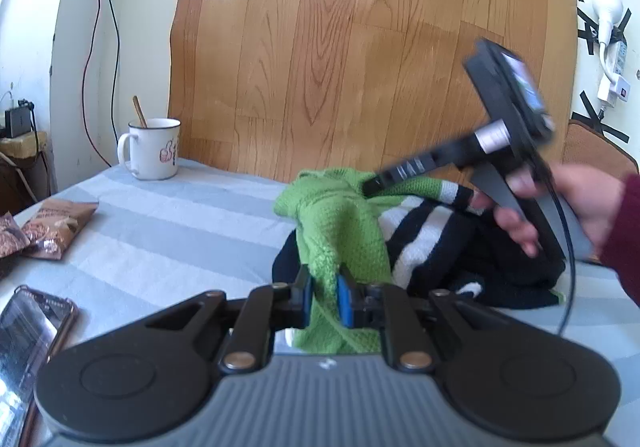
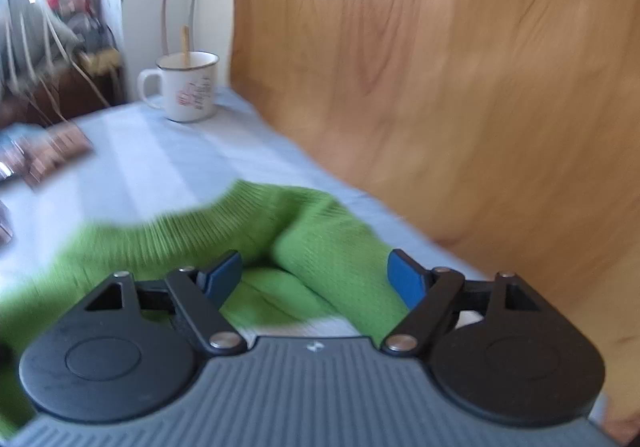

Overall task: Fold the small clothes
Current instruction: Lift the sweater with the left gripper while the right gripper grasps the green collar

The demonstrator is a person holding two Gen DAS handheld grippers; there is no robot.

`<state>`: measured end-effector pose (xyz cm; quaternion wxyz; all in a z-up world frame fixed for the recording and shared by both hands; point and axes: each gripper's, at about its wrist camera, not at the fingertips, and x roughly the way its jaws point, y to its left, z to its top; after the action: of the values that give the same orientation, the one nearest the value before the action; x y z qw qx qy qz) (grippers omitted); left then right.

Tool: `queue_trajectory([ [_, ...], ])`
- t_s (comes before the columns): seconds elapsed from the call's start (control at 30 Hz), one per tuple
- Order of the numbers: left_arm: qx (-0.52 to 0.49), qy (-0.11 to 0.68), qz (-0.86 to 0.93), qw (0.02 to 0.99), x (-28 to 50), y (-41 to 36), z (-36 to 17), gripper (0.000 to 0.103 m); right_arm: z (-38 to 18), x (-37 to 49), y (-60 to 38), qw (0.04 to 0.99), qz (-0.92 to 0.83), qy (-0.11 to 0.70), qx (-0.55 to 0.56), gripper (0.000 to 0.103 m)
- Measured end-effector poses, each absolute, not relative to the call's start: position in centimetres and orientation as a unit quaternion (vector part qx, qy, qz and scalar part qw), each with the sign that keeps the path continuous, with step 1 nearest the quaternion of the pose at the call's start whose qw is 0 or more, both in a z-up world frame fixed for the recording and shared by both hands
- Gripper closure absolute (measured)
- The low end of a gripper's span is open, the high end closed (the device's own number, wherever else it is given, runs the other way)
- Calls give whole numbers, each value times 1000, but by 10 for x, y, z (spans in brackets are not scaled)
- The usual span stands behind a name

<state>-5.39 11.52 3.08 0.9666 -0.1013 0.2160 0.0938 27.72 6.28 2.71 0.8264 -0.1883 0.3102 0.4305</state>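
Left tongs [image 1: 324,297] clamp the green knit [image 1: 340,231], right tongs [image 2: 316,279] gape above it, beside an illegibly printed mug [image 1: 154,149].

Both wrist views look low and close across the bed [image 1: 168,215], sharing the mug [image 1: 154,149] and wooden headboard [image 1: 360,47].
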Motion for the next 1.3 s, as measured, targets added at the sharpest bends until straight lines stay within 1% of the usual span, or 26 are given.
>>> queue_trajectory([
  [0.03, -100, 217, 92, 967, -56, 116, 28, 90, 29, 286, 67, 819, 440, 326, -173, 16],
  [0.1, -100, 218, 95, 966, -60, 118, 24, 90, 36, 297, 70, 816, 448, 330, -157, 14],
  [0.13, -100, 219, 98, 966, -61, 119, 22, 90, 39, 302, 73, 813, 454, 332, -154, 11],
  [0.2, -95, 224, 107, 964, -64, 122, 16, 91, 44, 316, 78, 803, 463, 341, -155, 11],
  [0.27, -94, 229, 110, 963, -68, 125, 10, 91, 45, 328, 81, 792, 467, 358, -159, 3],
  [0.33, -96, 231, 111, 962, -71, 127, 6, 91, 40, 333, 83, 785, 469, 366, -171, 0],
  [0.4, -95, 230, 108, 962, -72, 128, 5, 91, 29, 339, 85, 777, 471, 376, -181, 0],
  [0.5, -95, 232, 103, 963, -70, 129, 7, 89, 13, 348, 78, 753, 478, 424, -158, 0],
  [0.53, -100, 232, 100, 962, -69, 131, 8, 88, 10, 349, 74, 745, 480, 438, -150, 3],
  [0.57, -106, 233, 94, 962, -69, 134, 9, 77, 8, 346, 70, 738, 484, 447, -142, 16],
  [0.6, -116, 234, 87, 961, -67, 138, 11, 51, 9, 342, 64, 737, 488, 446, -139, 27],
  [0.63, -130, 233, 81, 960, -66, 143, 14, 34, 12, 336, 61, 740, 490, 438, -141, 48],
  [0.67, -150, 227, 71, 960, -65, 148, 16, 9, 16, 328, 56, 748, 489, 425, -142, 53],
  [0.7, -168, 220, 60, 959, -64, 152, 18, 8, 20, 320, 49, 754, 493, 411, -140, 56],
  [0.73, -181, 218, 53, 958, -61, 155, 21, 10, 24, 312, 43, 759, 495, 399, -140, 62],
  [0.77, -186, 221, 48, 956, -57, 157, 23, 15, 28, 305, 38, 767, 491, 389, -139, 69],
  [0.83, -187, 236, 46, 952, -45, 157, 23, 31, 38, 289, 25, 788, 473, 371, -133, 77],
  [0.87, -189, 247, 43, 949, -40, 156, 21, 55, 46, 278, 16, 804, 459, 355, -129, 80],
  [0.9, -192, 257, 39, 946, -36, 156, 19, 68, 54, 267, 8, 820, 445, 340, -122, 81],
  [0.93, -191, 261, 41, 945, -34, 156, 18, 76, 64, 254, -4, 835, 433, 320, -116, 83],
  [0.97, -187, 262, 41, 946, -34, 155, 17, 87, 75, 240, -15, 849, 425, 293, -111, 84],
  [1.07, -192, 254, 36, 947, -38, 156, 26, 90, 110, 192, -53, 887, 401, 206, -104, 85],
  [1.13, -183, 232, 35, 955, -45, 155, 39, 91, 132, 165, -77, 905, 380, 160, -104, 85],
  [1.2, -162, 197, 37, 966, -54, 150, 60, 93, 153, 137, -97, 921, 354, 117, -110, 86],
  [1.3, -120, 125, 48, 984, -71, 140, 99, 93, 188, 92, -127, 936, 329, 51, -115, 86],
])
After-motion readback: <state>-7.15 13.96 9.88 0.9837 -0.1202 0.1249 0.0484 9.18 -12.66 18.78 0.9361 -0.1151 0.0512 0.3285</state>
